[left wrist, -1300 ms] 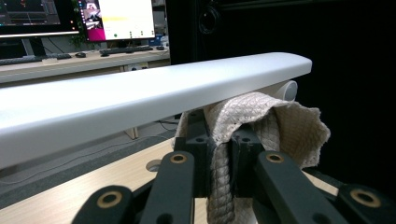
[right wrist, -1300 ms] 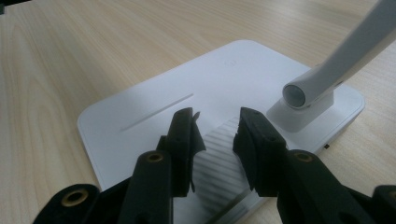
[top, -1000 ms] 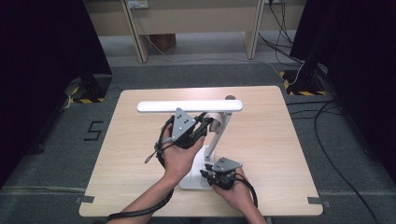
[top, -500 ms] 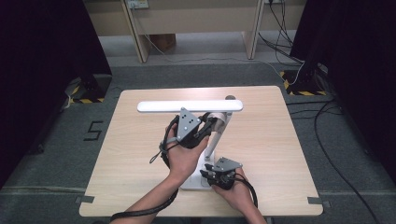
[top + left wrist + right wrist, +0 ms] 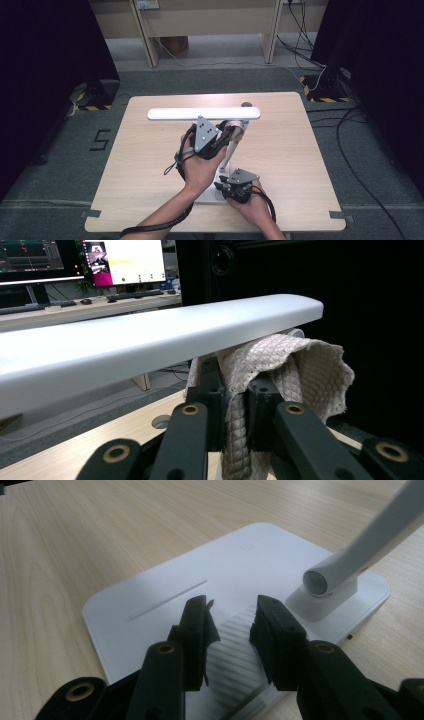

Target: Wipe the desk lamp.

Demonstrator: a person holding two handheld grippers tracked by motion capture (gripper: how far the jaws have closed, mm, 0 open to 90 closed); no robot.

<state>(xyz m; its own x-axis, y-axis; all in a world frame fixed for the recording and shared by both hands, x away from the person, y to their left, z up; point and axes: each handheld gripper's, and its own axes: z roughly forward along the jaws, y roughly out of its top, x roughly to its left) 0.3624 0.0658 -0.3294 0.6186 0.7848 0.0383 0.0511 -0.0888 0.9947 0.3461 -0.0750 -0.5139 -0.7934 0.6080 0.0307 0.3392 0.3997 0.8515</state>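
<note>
A white desk lamp stands on the wooden table (image 5: 145, 165), its long head bar (image 5: 200, 113) level above the tabletop. My left gripper (image 5: 227, 134) is beside the lamp's slanted arm (image 5: 231, 152), just under the bar. In the left gripper view it (image 5: 234, 390) is shut on a beige quilted cloth (image 5: 295, 365), which touches the underside of the head bar (image 5: 150, 340). My right gripper (image 5: 227, 187) sits low over the lamp's flat base (image 5: 207, 196). Its jaws (image 5: 231, 617) stand open over the base (image 5: 165, 595), nothing between them, near the arm's foot (image 5: 320, 582).
A round cable hole (image 5: 246, 105) is in the table behind the lamp. Desk legs and cables are on the floor beyond, and a "5" mark (image 5: 100, 140) lies on the floor at left. Monitors (image 5: 125, 260) stand on a far desk.
My left gripper with the cloth has shifted a little to the right, closer to the lamp's arm. The right gripper has stayed on the base.
</note>
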